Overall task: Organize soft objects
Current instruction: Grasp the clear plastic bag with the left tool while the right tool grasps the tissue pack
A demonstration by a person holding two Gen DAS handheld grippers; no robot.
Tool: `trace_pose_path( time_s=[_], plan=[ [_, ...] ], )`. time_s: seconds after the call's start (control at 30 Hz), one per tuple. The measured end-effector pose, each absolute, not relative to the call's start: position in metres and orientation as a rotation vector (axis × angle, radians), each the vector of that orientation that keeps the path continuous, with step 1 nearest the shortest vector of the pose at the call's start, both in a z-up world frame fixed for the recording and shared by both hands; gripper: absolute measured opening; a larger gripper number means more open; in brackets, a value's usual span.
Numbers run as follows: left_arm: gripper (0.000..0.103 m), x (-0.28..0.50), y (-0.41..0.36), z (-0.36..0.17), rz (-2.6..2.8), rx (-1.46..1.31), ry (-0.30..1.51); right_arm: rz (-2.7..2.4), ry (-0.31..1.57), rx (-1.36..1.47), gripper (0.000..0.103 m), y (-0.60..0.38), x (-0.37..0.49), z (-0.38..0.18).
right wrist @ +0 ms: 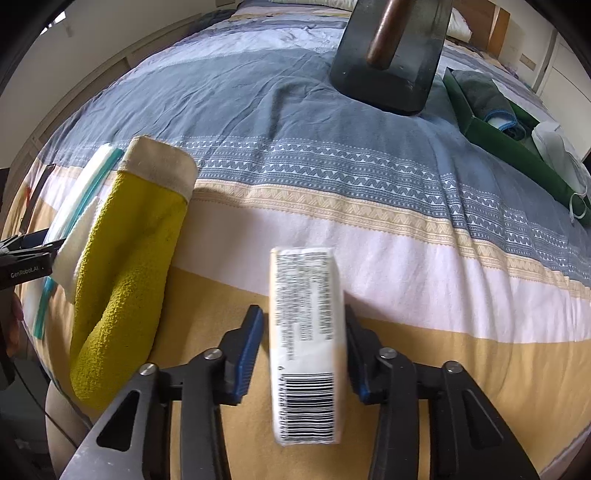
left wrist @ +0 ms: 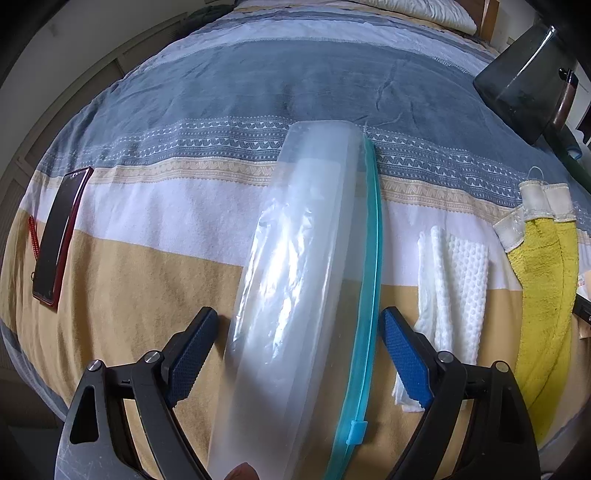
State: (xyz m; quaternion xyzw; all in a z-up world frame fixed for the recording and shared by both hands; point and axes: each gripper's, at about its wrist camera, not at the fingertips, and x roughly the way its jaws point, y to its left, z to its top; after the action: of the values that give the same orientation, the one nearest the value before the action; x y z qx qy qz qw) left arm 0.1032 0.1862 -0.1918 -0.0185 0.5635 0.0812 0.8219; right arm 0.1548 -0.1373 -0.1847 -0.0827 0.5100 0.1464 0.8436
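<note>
striped bed cover (left wrist: 155, 273) carrying phone (left wrist: 59, 236), zip bag (left wrist: 295, 280), white cloth (left wrist: 458, 280), yellow mitt (right wrist: 125, 273), green box (right wrist: 517, 147)

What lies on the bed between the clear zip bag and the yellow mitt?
A folded white cloth lies between the zip bag and the yellow mitt; the left wrist view shows it best.

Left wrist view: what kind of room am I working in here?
Most likely a bedroom: the work surface is a bed with a striped bedspread, a pillow against a wooden headboard at the far end.
</note>
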Motion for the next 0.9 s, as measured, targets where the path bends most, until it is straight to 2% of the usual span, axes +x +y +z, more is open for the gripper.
trace_pose_path(
  time_s=[0.13,0.43,0.47,0.63,0.9],
  plan=[
    [0.084,0.103,0.186,-0.193,0.170,-0.039,1.200,0.304,1.076,-0.180,0.034,-0.138,0.155,-0.184],
    [0.074,0.105,0.185,-0.193,0.151,-0.029,1.207,0.293,1.074,-0.189,0.027,-0.135,0.153,-0.182],
    [0.065,0.104,0.184,-0.192,0.146,-0.027,1.206,0.293,1.074,-0.189,0.026,-0.135,0.153,-0.182],
    [0.045,0.105,0.177,-0.190,0.122,-0.010,1.205,0.296,1.071,-0.196,0.024,-0.136,0.153,-0.183],
    [0.018,0.104,0.171,-0.188,0.095,0.012,1.191,0.298,1.059,-0.227,0.023,-0.134,0.150,-0.183]
  ],
)
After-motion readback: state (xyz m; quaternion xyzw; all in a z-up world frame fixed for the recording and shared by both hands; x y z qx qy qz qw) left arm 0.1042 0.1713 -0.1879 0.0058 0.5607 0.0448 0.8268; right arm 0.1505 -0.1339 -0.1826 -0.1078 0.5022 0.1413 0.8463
